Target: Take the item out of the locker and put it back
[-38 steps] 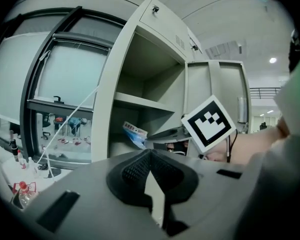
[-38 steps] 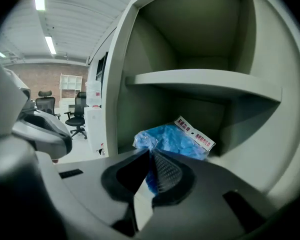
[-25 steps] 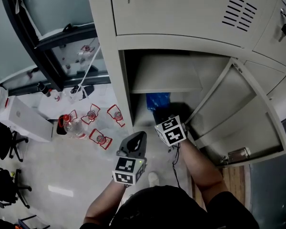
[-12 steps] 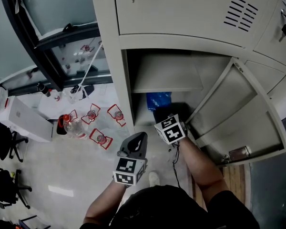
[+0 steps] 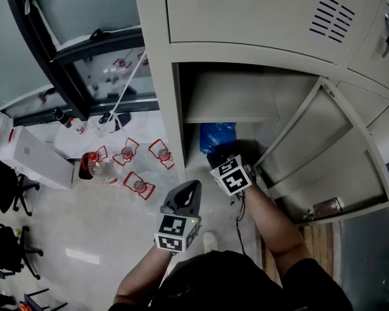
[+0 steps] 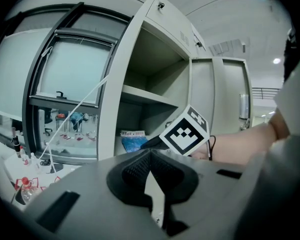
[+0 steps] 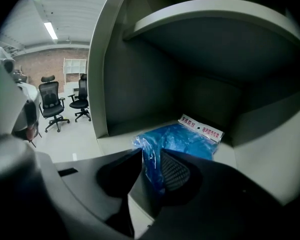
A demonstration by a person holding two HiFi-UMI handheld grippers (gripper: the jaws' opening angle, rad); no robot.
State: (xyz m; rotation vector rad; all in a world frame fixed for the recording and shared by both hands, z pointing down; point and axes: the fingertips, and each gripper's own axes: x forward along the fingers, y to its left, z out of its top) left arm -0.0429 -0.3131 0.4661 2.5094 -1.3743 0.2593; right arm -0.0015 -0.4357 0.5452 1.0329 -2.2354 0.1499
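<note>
— One blue bag (image 7: 182, 136): where is it?
— On the locker (image 5: 165, 83) floor, under the shelf (image 5: 230, 99), its near corner between the jaws of the right claw (image 7: 151, 153).
— Pinched?
— No; those jaws have just been opening and stand spread, with the plastic between them.
— And the left claw (image 6: 149, 151)?
— Pressed together, empty, held outside the locker, whose door (image 5: 324, 154) hangs open; office chairs (image 7: 51, 104) stand well off.

Blue packet (image 7: 187, 138) lying in open locker (image 7: 135, 84)
</note>
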